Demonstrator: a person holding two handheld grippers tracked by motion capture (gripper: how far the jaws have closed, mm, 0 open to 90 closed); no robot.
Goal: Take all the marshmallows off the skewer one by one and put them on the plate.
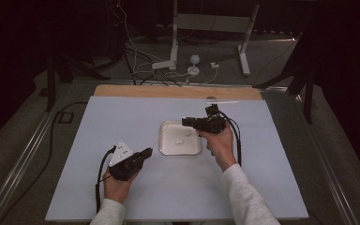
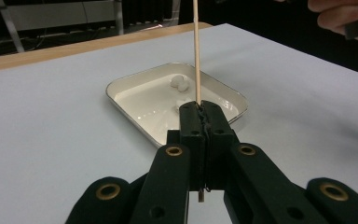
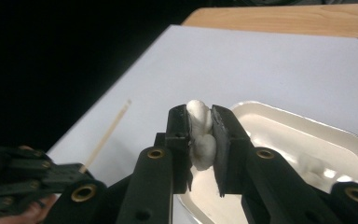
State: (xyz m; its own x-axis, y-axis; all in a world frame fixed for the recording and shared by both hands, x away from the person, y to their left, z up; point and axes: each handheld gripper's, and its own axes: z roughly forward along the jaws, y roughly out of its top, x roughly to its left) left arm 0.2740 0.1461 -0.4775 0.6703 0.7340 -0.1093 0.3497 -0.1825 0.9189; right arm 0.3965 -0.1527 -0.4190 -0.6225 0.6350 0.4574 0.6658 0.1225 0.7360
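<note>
Left gripper [image 2: 200, 114] has its jaws clamped tight on a thin wooden skewer [image 2: 196, 51], which sticks straight up out of them, on the near-left side of the white tray [image 1: 165, 143]. Right gripper [image 3: 200, 128] is squeezing a soft white marshmallow [image 3: 200, 135] between its jaws, held up over the tray's edge. A couple more white pieces [image 2: 180, 83] sit inside the tray, which is roughly mid-worktop [image 1: 122, 117] on the pale sheet.
</note>
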